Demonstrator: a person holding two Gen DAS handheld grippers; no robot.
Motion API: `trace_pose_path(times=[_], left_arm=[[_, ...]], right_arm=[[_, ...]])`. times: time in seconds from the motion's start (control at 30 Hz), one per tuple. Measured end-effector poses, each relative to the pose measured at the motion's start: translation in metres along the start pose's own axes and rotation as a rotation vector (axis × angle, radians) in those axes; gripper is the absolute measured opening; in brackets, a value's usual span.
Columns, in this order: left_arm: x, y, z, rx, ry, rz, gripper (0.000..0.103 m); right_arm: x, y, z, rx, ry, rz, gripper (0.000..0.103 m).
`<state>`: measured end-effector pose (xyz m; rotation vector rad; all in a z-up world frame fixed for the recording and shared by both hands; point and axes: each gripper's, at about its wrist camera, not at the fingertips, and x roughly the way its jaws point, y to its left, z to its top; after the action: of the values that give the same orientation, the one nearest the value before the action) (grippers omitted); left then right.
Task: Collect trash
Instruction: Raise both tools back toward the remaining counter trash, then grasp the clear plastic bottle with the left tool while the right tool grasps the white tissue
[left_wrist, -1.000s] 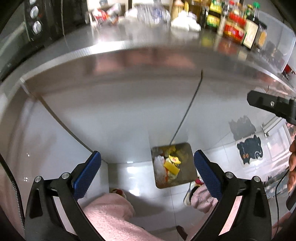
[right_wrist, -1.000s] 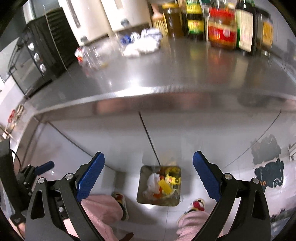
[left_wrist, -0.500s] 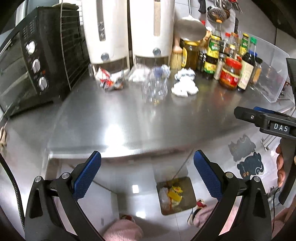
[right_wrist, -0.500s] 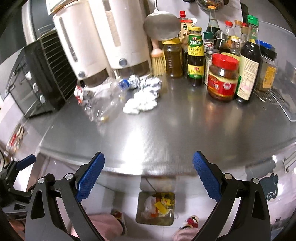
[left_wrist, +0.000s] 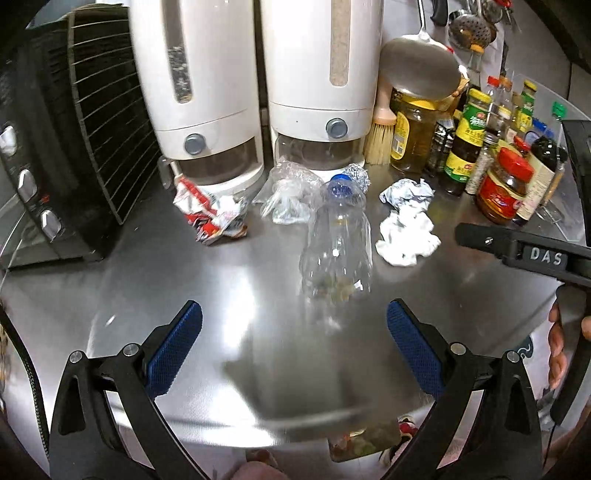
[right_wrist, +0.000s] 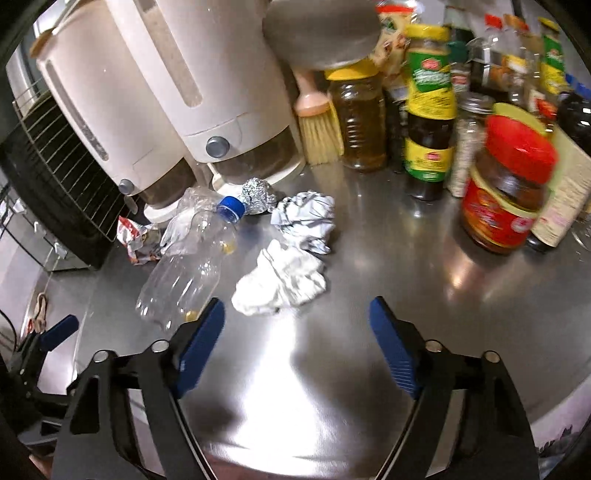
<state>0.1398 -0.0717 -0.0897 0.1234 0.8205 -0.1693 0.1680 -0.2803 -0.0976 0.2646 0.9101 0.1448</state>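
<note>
1. Steel counter (right_wrist: 369, 258), trash mid-frame: clear bottle (right_wrist: 188, 266), white paper wad (right_wrist: 284, 284), foil ball (right_wrist: 256, 194).
2. Right gripper (right_wrist: 297, 343) closing on nothing; left gripper (left_wrist: 293, 341) spread wide, empty.
3. Bottle's bottom bits, probably residue, too blurry.

You're in a home kitchen, pretty clearly: a stainless steel counter (left_wrist: 184, 295) under your tongs, 2 white grain dispensers (left_wrist: 207, 92) straight ahead, a black toaster oven (left_wrist: 55, 155) off to their left, and sauce bottles (right_wrist: 428, 110) plus a red-lidded jar (right_wrist: 506, 184) crowding the right.
</note>
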Motion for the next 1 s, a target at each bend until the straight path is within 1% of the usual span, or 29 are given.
trace_pose_path(times=[0.1, 0.2, 0.3, 0.37, 0.5, 0.63, 0.7, 0.77, 0.83, 0.93, 1.0], left_arm=[[0.016, -0.003, 0.009, 0.006, 0.002, 0.003, 0.095], [0.030, -0.007, 0.017, 0.015, 0.007, -0.012, 0.095], [0.046, -0.013, 0.023, 0.036, 0.015, -0.007, 0.095], [0.055, -0.015, 0.026, 0.039, 0.023, -0.009, 0.095], [0.073, -0.015, 0.031, 0.034, 0.044, -0.022, 0.094], [0.087, -0.016, 0.035, 0.040, 0.064, -0.042, 0.088], [0.090, -0.017, 0.036, 0.044, 0.070, -0.051, 0.083], [0.093, -0.020, 0.037, 0.047, 0.083, -0.069, 0.070], [0.095, -0.023, 0.036, 0.050, 0.097, -0.081, 0.062], [0.092, -0.028, 0.032, 0.070, 0.097, -0.068, 0.061], [0.085, -0.028, 0.028, 0.064, 0.084, -0.064, 0.060]], right_arm=[[0.017, 0.002, 0.007, 0.013, 0.016, 0.006, 0.066], [0.032, 0.001, 0.013, 0.033, 0.039, 0.024, 0.061], [0.049, 0.001, 0.017, 0.048, 0.060, 0.031, 0.059], [0.056, 0.001, 0.019, 0.046, 0.070, 0.024, 0.056], [0.068, 0.000, 0.019, 0.036, 0.084, 0.015, 0.042], [0.073, -0.004, 0.020, 0.031, 0.083, 0.013, 0.033], [0.073, -0.005, 0.021, 0.029, 0.081, 0.017, 0.029], [0.074, -0.006, 0.021, 0.022, 0.076, 0.017, 0.024], [0.074, -0.008, 0.020, 0.021, 0.073, 0.017, 0.017], [0.069, -0.010, 0.017, 0.016, 0.072, 0.027, 0.013], [0.063, -0.010, 0.014, 0.008, 0.062, 0.026, 0.012]])
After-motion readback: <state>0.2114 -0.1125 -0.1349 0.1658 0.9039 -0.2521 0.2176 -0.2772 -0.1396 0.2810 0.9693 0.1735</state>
